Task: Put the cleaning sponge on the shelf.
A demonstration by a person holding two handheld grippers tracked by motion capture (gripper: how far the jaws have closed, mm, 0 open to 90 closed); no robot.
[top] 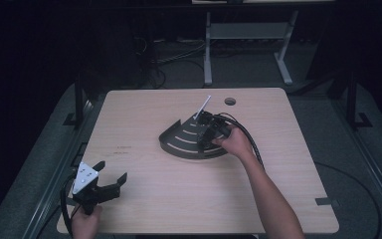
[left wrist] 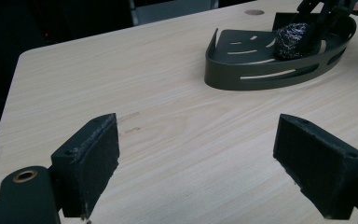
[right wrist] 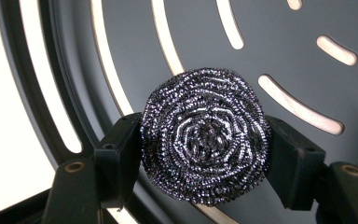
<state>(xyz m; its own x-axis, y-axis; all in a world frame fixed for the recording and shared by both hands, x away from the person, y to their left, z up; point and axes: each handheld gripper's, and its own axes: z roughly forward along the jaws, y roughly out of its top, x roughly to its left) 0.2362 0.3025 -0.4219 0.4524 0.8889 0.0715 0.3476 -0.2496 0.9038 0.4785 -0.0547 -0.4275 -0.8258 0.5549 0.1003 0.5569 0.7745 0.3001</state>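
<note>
At the near left corner of the light wooden counter [top: 144, 189], the left hand-held gripper [top: 110, 177] is held by a hand [top: 85, 221] that comes in from the bottom edge, with a grey three-cornered plate [top: 85, 177] carried on top of it. Its jaws are spread wide apart and nothing is held between them; in the left gripper view, bare wood is seen in the gap between the two black pads [left wrist: 93, 163]. Toward the middle of the counter, a dark fan-shaped tray [top: 181, 142] with curved slots is set flat, its rounded wall turned toward the person. A round steel-wool scourer [right wrist: 205, 135] is found just above the slotted floor of that tray, at its right part, and is clamped by the right hand-held gripper [top: 206, 130], whose jaws are pressed against its two sides. In the left gripper view, the same scourer [left wrist: 291, 41] is seen inside the tray wall [left wrist: 261, 74]. The right hand-held gripper is grasped by the right hand [top: 236, 142], and a black cable [top: 251, 137] is trailed from it along the forearm. A thin white rod [top: 202, 107] is seen rising at a tilt behind the tray. A small round hole [top: 230, 101] is cut in the counter near its far edge.
</note>
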